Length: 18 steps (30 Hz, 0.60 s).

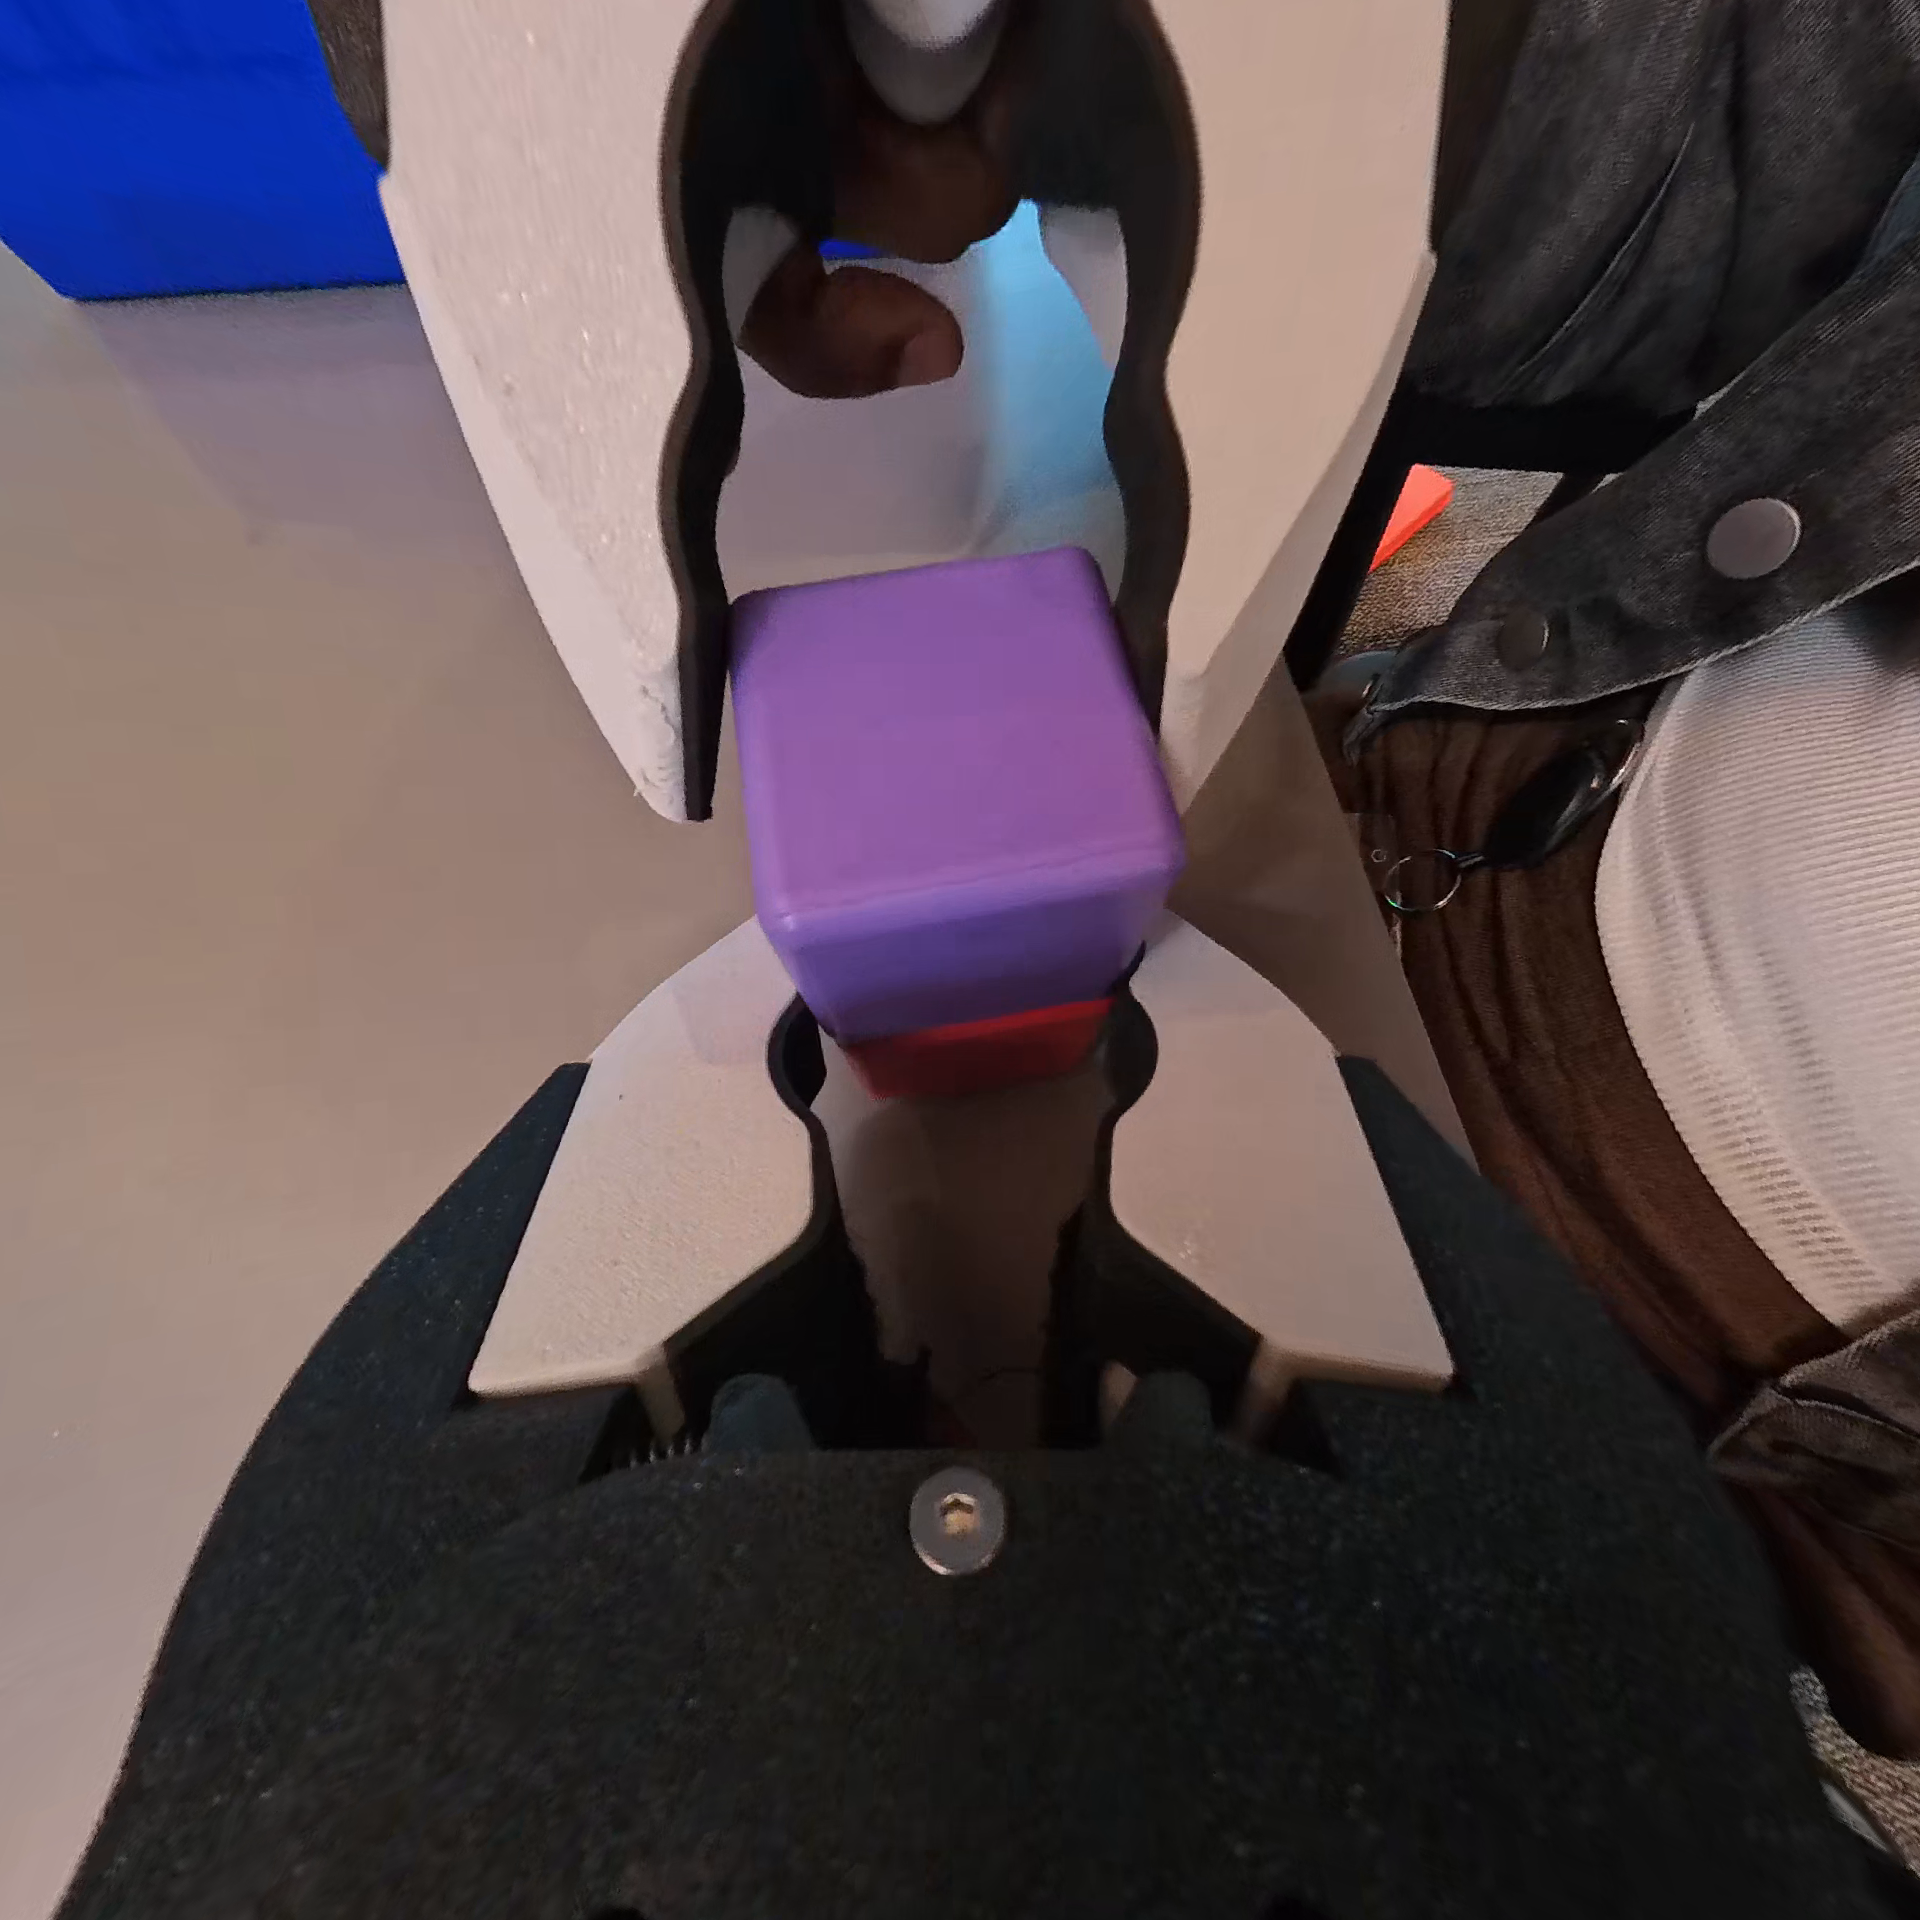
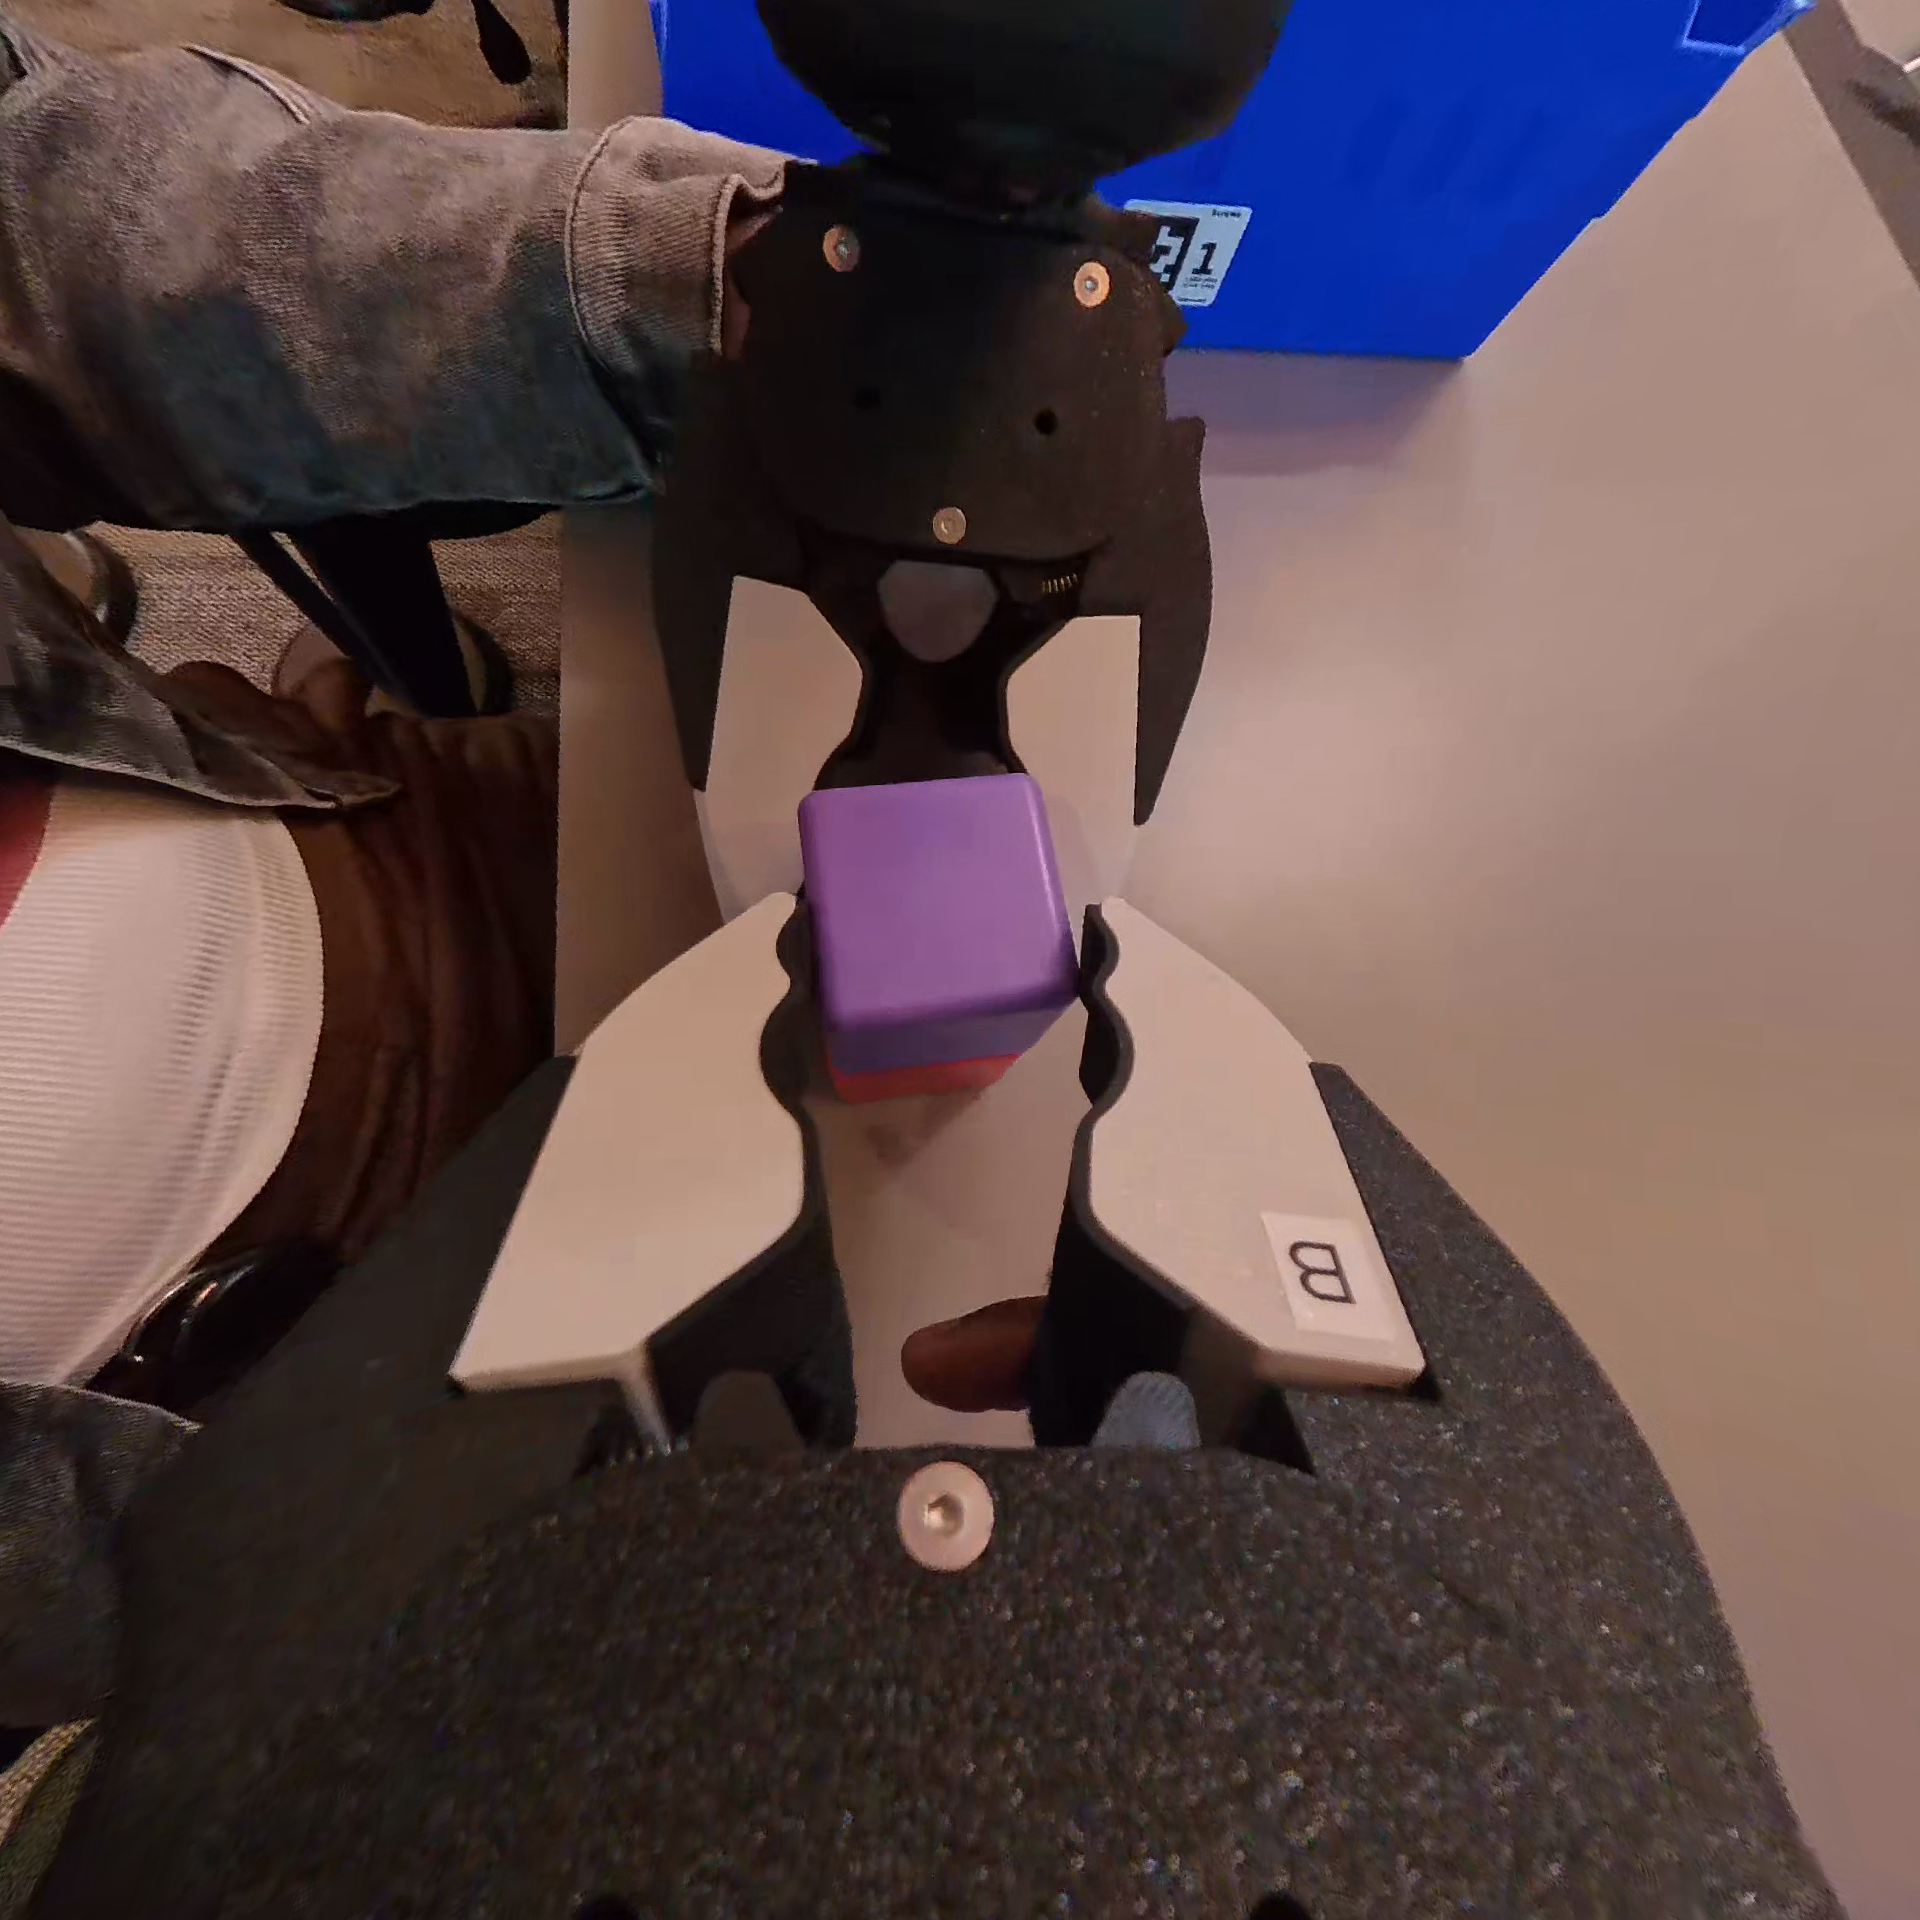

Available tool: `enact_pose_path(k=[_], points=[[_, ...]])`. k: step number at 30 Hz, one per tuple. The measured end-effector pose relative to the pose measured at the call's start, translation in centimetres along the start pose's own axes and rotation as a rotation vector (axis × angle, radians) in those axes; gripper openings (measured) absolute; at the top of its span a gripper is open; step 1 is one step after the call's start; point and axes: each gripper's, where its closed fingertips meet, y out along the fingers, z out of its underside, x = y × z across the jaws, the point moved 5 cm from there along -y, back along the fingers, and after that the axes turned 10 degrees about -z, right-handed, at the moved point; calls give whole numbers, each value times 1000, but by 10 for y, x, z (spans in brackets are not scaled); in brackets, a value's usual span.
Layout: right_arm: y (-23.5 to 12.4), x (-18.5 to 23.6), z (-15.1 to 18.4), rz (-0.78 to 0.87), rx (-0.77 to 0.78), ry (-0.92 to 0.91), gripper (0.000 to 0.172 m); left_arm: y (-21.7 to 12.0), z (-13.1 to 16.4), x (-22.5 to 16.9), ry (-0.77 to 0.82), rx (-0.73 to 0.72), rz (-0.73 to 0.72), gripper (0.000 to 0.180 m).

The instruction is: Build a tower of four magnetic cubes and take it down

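Lifting straight up looked the best way to break the magnetic hold, since the right gripper (image 2: 940, 935) pinched the purple cube (image 2: 925, 894) while the left gripper (image 1: 961, 997) seemingly pinched the red cube (image 1: 966, 1060) beneath.

It looks like an office or lab workspace. A plain beige desk (image 2: 1558, 831) carries a blue plastic bin (image 2: 1455, 156) with a printed tag (image 2: 1195, 255), above grey carpet (image 1: 1475, 540).

Purple cube (image 2: 935, 904) — red cube (image 2: 914, 1081) — blue bin (image 2: 1403, 156)
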Motion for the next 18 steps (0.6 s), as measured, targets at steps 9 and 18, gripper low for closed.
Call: enact_pose_path(k=[9,18], points=[[-5,-1,-1,-7,-32,-4,49,0,-3,1,-9,-24,2,51],[-155,-9,-7,395,-425,64,49,-3,2,4,-10,5,-8,50]])
